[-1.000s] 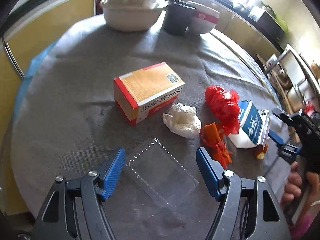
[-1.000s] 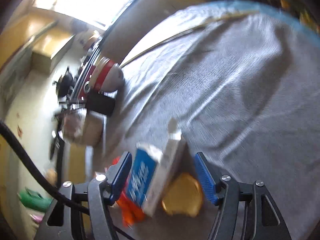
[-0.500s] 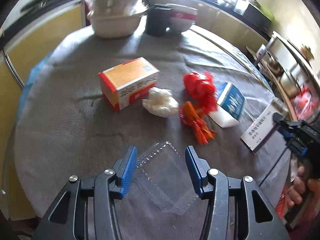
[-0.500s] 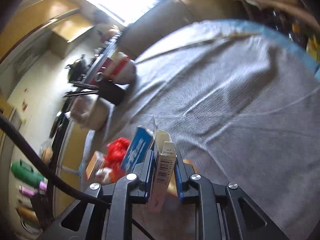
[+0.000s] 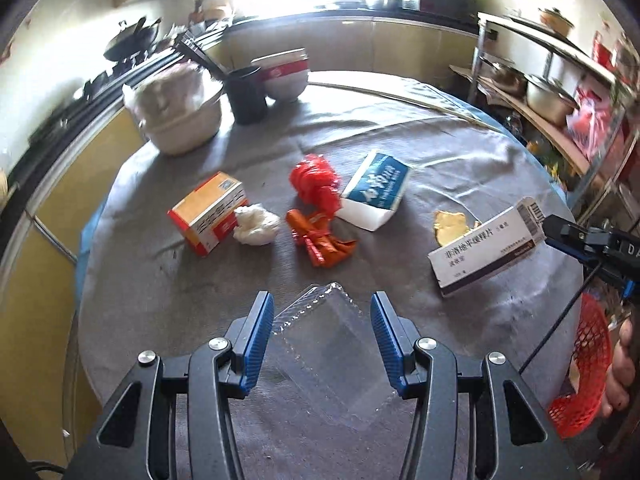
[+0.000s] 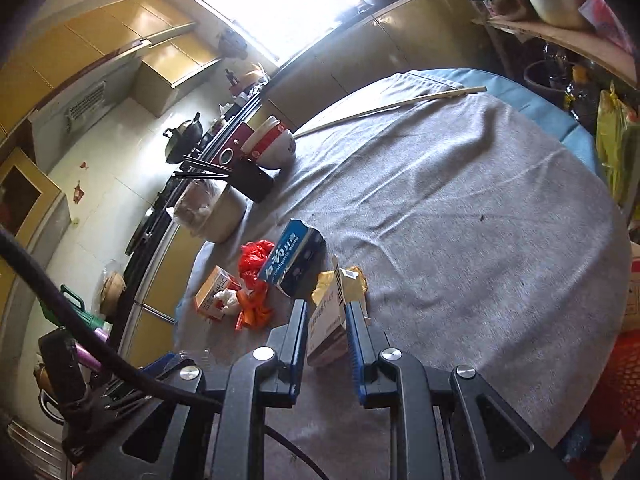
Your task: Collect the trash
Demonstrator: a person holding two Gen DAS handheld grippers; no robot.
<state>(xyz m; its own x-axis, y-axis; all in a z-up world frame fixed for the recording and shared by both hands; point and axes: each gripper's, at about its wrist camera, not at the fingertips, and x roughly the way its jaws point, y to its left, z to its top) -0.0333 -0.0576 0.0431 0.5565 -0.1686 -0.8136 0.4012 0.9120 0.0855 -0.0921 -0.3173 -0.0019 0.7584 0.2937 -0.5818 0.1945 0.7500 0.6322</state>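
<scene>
My left gripper [image 5: 322, 298] is shut on a clear plastic tray [image 5: 328, 356], held just above the grey tablecloth [image 5: 460, 152] at the near edge. My right gripper [image 6: 327, 306] is shut on a white medicine box [image 6: 326, 320] and holds it on edge off the cloth. In the left wrist view that box [image 5: 484, 252] hangs at the right. On the cloth lie an orange-red box [image 5: 208, 212], a white tissue wad [image 5: 256, 224], a red plastic bag [image 5: 316, 180], an orange wrapper [image 5: 320, 240], a blue-white carton [image 5: 376, 190] and a yellowish scrap [image 5: 452, 222].
A red mesh basket [image 5: 588, 368] sits low beside the table's right edge, by a person's hand [image 5: 622, 364]. At the far side stand stacked bowls [image 5: 284, 76], a black cup with chopsticks [image 5: 246, 94] and a covered pot [image 5: 180, 116]. A long stick [image 6: 392, 106] lies along the far rim.
Both grippers went from open to shut, the left on the clear tray, the right on the white box. Both rose and drew back from the litter, carrying their loads.
</scene>
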